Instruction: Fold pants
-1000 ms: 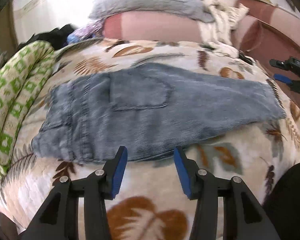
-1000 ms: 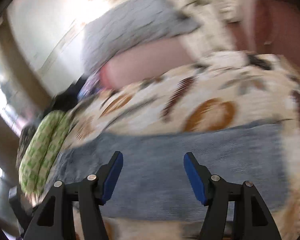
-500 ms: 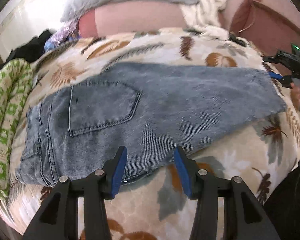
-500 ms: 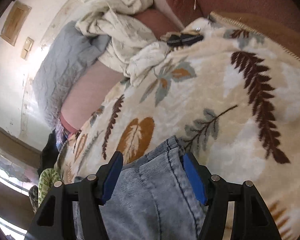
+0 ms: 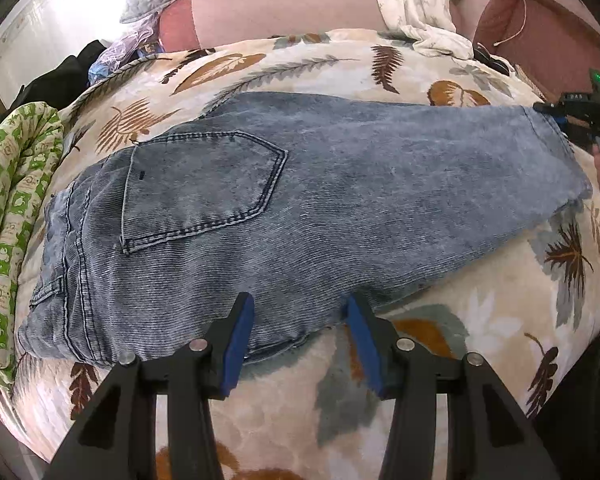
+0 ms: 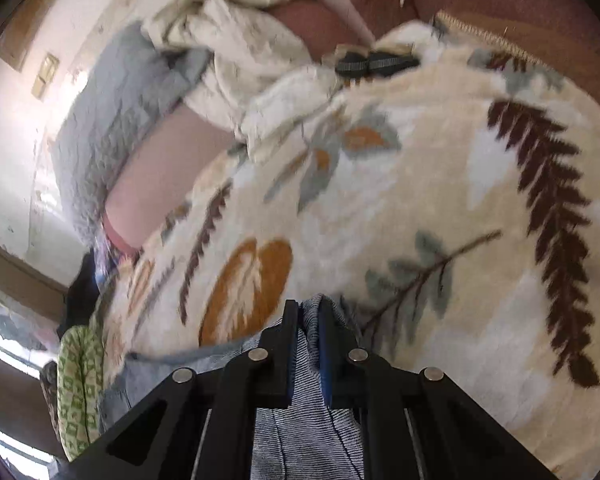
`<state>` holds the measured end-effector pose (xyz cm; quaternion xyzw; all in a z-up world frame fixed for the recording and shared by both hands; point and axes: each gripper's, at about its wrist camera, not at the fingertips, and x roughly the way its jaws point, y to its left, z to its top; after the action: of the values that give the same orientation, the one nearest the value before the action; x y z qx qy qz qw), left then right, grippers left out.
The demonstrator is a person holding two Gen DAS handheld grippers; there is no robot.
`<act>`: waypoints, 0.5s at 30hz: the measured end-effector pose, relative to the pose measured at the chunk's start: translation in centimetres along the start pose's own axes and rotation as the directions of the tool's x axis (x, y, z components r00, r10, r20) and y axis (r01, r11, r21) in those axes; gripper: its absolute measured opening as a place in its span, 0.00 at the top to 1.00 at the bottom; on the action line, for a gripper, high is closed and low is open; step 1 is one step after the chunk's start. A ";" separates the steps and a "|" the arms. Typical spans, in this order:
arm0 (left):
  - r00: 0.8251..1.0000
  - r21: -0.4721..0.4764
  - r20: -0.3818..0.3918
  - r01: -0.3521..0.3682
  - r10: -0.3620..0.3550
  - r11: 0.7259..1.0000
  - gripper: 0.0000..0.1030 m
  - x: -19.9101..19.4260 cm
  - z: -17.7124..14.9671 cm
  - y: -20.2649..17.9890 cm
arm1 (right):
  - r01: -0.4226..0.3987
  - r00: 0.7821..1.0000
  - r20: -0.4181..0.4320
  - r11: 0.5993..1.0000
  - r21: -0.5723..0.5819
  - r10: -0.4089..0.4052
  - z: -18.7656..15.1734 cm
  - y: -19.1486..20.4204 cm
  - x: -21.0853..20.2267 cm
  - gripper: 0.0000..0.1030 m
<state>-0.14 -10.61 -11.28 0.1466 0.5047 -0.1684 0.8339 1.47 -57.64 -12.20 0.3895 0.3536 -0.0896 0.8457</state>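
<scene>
Blue-grey denim pants (image 5: 300, 200) lie folded lengthwise across a leaf-patterned blanket (image 5: 480, 340), waistband at the left, leg hem at the right. My left gripper (image 5: 298, 312) is open, its blue pads over the pants' near edge by the crotch. My right gripper (image 6: 309, 316) is shut on the leg hem (image 6: 312, 420); it also shows in the left wrist view (image 5: 580, 114) at the far right end of the leg.
A green-and-white patterned quilt (image 5: 8, 208) lies rolled at the left. Pink pillows (image 5: 280, 12), a grey blanket (image 6: 112, 120) and a crumpled white cloth (image 6: 240, 52) sit at the back. Dark clothes (image 5: 60, 76) are piled back left. A black strap (image 6: 372, 62) lies by the white cloth.
My right gripper has closed on the leg hem. My left gripper has moved closer over the pants' near edge and stays open.
</scene>
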 end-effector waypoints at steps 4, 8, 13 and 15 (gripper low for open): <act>1.000 0.003 -0.005 -0.006 0.006 1.000 0.51 0.1 0.0 -0.4 | 0.076 0.996 0.055 0.997 0.004 -0.076 0.6 -1.0 0.4 0.96; 1.000 0.006 0.000 0.008 -0.008 1.000 0.51 -0.3 0.3 -1.2 | 0.042 0.999 0.007 0.998 0.040 -0.042 0.2 -2.5 0.2 0.95; 0.999 0.080 0.034 0.033 -0.036 0.996 0.51 -1.2 1.9 -3.5 | -0.117 0.991 0.082 0.989 0.088 0.109 -1.6 -1.8 -6.4 0.92; 0.996 0.123 0.046 0.065 -0.072 0.990 0.51 -1.6 3.1 -4.6 | -0.144 0.985 0.113 0.984 0.103 0.132 -3.0 -1.7 -8.6 0.92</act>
<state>-0.35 -15.84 -8.85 0.1753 0.4773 -0.2309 0.8295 -7.15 -57.66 -8.81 0.4539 0.2749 -0.0707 0.8446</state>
